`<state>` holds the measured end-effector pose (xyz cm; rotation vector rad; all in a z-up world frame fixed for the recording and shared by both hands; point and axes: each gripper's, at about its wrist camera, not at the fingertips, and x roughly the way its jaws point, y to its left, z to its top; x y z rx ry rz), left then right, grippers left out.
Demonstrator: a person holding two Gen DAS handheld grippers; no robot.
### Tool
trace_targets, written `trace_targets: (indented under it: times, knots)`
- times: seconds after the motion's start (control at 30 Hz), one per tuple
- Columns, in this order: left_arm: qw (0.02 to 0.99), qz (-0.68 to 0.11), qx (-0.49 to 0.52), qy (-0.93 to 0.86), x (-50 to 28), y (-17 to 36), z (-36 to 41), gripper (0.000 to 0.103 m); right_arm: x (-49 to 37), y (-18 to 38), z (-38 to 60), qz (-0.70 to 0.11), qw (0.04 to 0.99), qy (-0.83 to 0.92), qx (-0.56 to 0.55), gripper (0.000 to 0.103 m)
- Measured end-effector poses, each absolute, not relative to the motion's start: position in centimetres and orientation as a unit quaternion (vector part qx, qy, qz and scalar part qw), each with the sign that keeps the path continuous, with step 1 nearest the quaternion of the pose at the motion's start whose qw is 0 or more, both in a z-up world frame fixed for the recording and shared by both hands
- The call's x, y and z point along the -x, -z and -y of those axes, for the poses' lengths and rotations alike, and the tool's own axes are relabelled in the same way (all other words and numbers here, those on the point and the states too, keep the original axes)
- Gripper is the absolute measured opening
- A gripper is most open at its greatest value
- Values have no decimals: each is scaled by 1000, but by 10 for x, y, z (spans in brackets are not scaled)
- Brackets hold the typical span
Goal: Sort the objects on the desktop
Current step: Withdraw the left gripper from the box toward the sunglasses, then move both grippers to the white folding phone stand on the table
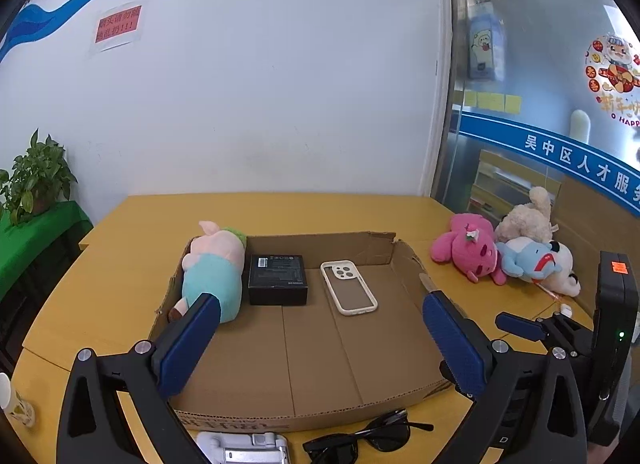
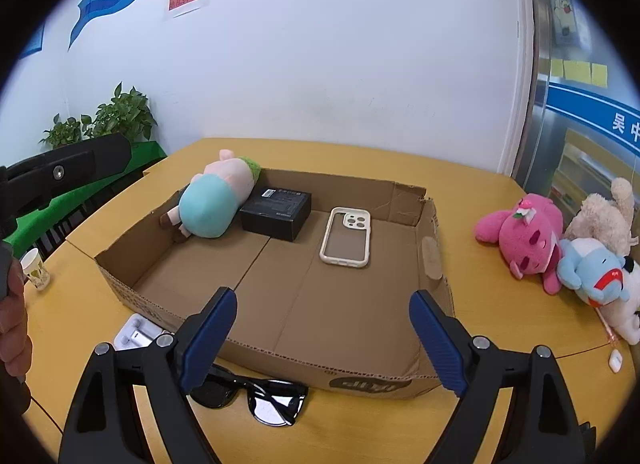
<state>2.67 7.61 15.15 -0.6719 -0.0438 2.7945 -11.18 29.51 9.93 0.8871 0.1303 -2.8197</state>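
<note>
A shallow cardboard box point(image 2: 434, 264) lies open in the middle of the bench point(image 2: 472, 192), and it looks like the collecting place for the sort: along its far side lie a pig plush toy point(image 2: 212, 204) at the left, a black box point(image 2: 277, 213) just beside it, and a phone case point(image 2: 347, 238) to the right, lying flat. Still outside are the sunglasses point(image 2: 256, 398) and a white earbud case point(image 2: 138, 334) by the near wall, and a heap of plush toys point(image 2: 560, 240) well to the right.

Both tools hover at the near edge, presumably ready for the next pick. The left hand-held gripper point(image 1: 320, 340) is spread wide with nothing between its pads; the right hand-held gripper point(image 2: 322, 338) is likewise wide and empty, with the sunglasses just below it.
</note>
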Motion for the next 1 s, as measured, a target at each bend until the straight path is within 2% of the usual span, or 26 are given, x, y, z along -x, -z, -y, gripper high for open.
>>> trace_targets:
  times: [0.23,0.43,0.63,0.83,0.93,1.0]
  knots:
    - [136,21,293,-946,-38,-103,-52,103,99,-48,-317,16,205,900,-385,89]
    - [129,26,363,-923,-43,-41,-23,102,96,-2,-329,40,222,867,-445,89]
    - [105,19,380,-919,-43,-15,-7,102,98,-2,-315,31,235,867,-439,89]
    - [112,46,419,-900,-24,13,21,102,86,0,-271,10,279,856,-435,89]
    - [118,61,432,-892,-19,28,35,93,80,1,-252,8,297,851,-434,89]
    - [126,79,452,-880,-14,38,44,77,77,1,-244,8,304,849,-432,89]
